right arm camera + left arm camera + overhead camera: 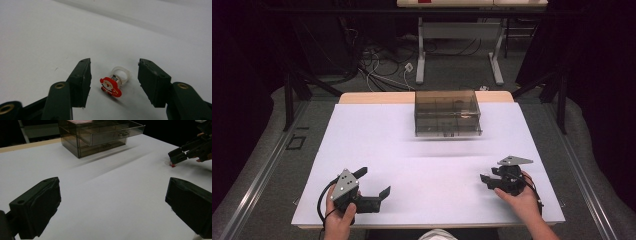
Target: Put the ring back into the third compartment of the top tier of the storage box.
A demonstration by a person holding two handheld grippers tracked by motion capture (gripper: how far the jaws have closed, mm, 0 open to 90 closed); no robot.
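A small clear plastic ring with a red Santa figure (112,83) lies on the white table between the jaws of my right gripper (113,80), which stand open on either side of it without touching it. From the left gripper view the ring (172,164) is a red speck under the right gripper (176,157). In the high view the right gripper (486,181) sits low at the front right. My left gripper (374,181) is at the front left, its jaws wide open with nothing between them. A smoky clear drawer box (447,113) stands at the table's back centre, its top drawer (113,131) pulled partly out.
The white table (412,160) has a wooden strip along its far edge (377,97). Beyond it are a desk frame (459,45) and cables on the floor (382,65). Dark curtains flank both sides.
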